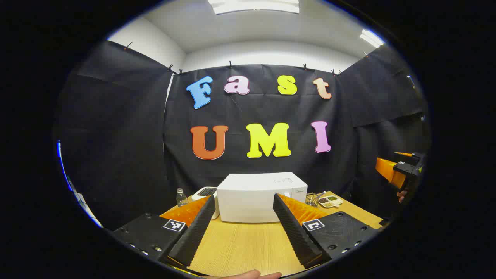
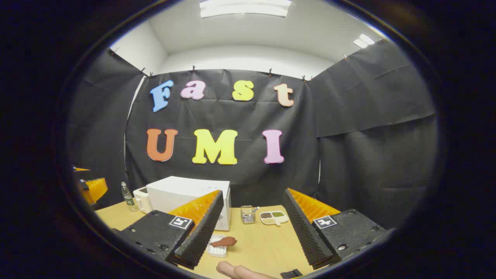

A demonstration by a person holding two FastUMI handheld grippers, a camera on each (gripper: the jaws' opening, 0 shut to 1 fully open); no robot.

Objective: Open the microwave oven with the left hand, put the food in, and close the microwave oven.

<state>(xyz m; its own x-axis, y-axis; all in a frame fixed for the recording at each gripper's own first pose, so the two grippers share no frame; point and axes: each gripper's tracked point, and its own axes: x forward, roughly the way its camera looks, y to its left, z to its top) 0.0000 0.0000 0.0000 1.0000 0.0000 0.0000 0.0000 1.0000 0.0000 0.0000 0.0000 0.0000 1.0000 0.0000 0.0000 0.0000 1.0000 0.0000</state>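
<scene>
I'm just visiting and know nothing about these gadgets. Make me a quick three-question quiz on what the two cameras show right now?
1. True or false: the microwave door is already open.
2. Multiple choice: in the right gripper view, the food lies on
A. the small white tray
B. the divided dish
C. the microwave roof
3. Short answer: how do the jaws of the left gripper and right gripper stand, and do they hold anything?

Key
1. False: the door is closed.
2. A
3. Both stand wide open and hold nothing; each hangs above the wooden table.
</scene>
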